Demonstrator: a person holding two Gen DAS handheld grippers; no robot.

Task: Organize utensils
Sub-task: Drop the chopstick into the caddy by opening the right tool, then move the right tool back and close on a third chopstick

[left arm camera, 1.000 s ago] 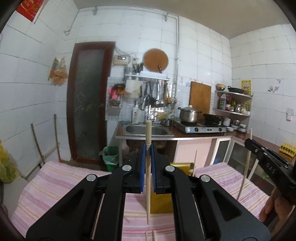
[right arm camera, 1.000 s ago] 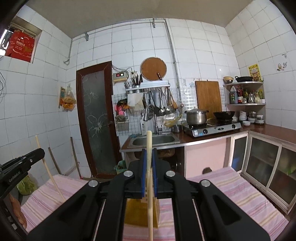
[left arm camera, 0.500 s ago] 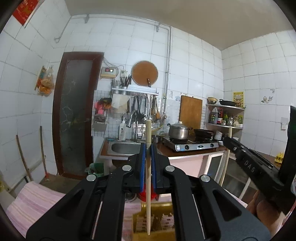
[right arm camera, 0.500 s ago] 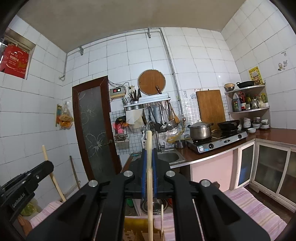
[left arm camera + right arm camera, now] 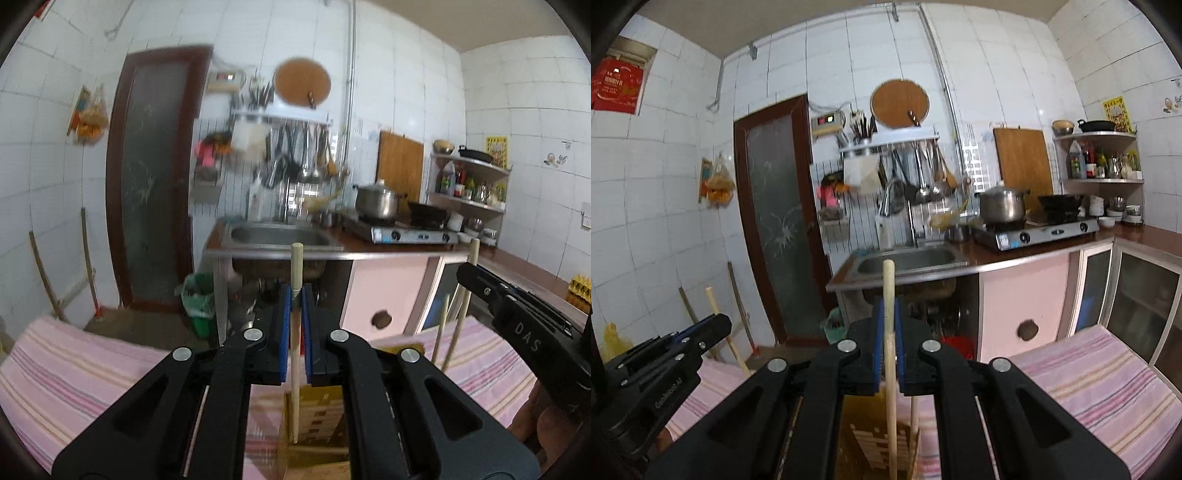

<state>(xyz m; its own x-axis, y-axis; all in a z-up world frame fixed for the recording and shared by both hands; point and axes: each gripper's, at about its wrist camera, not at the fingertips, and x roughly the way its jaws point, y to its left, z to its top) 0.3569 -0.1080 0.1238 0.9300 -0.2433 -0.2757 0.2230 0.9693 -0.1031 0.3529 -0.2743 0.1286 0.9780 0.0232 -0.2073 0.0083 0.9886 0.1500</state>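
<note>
Both pairs of fingers clamped on upright chopsticks: left gripper (image 5: pixel 295 332) on one chopstick (image 5: pixel 295 354), right gripper (image 5: pixel 889 350) on another (image 5: pixel 889 369). Long axes vertical, slotted holder (image 5: pixel 317 417) directly below the fingers. Left tip seemingly nearer the slots.

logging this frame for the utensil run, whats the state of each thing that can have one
left tongs: shut on a pale wooden chopstick, held upright
right tongs: shut on a second pale wooden chopstick, upright
slatted yellow wooden utensil holder: standing on the pink striped cloth, one stick already in it
steel pot on the stove: lid on
dark framed glass door: closed
</note>
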